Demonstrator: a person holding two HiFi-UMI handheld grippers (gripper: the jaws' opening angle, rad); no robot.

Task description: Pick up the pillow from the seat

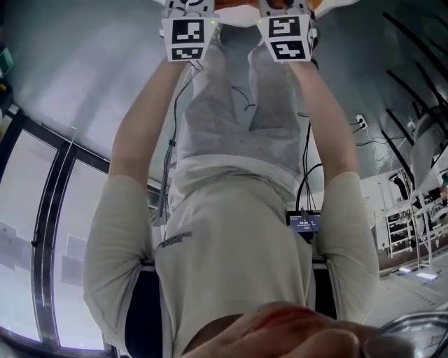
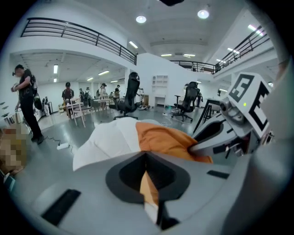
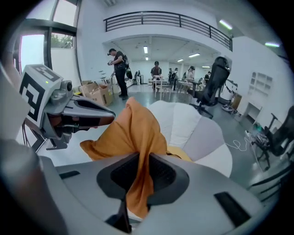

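Observation:
The pillow (image 2: 138,135) has orange, white and grey panels and hangs between both grippers. In the left gripper view my left gripper (image 2: 148,170) is shut on a fold of its orange and white cloth. My right gripper (image 3: 138,170) pinches a ridge of the orange cloth, with the pillow (image 3: 183,126) spreading out behind it. Each gripper view shows the other gripper close by: the right gripper (image 2: 216,137) and the left gripper (image 3: 87,114), both at the orange edge. In the head view both grippers, left (image 1: 187,31) and right (image 1: 285,33), are held out at the top edge with the pillow (image 1: 238,15) just above them.
Grey floor lies below. Black office chairs (image 2: 131,94) (image 3: 213,85) stand further off, and several people (image 3: 118,69) are by tables at the back. A cable and power strip (image 2: 62,146) lie on the floor. Cardboard boxes (image 3: 96,94) sit near tall windows (image 1: 42,231).

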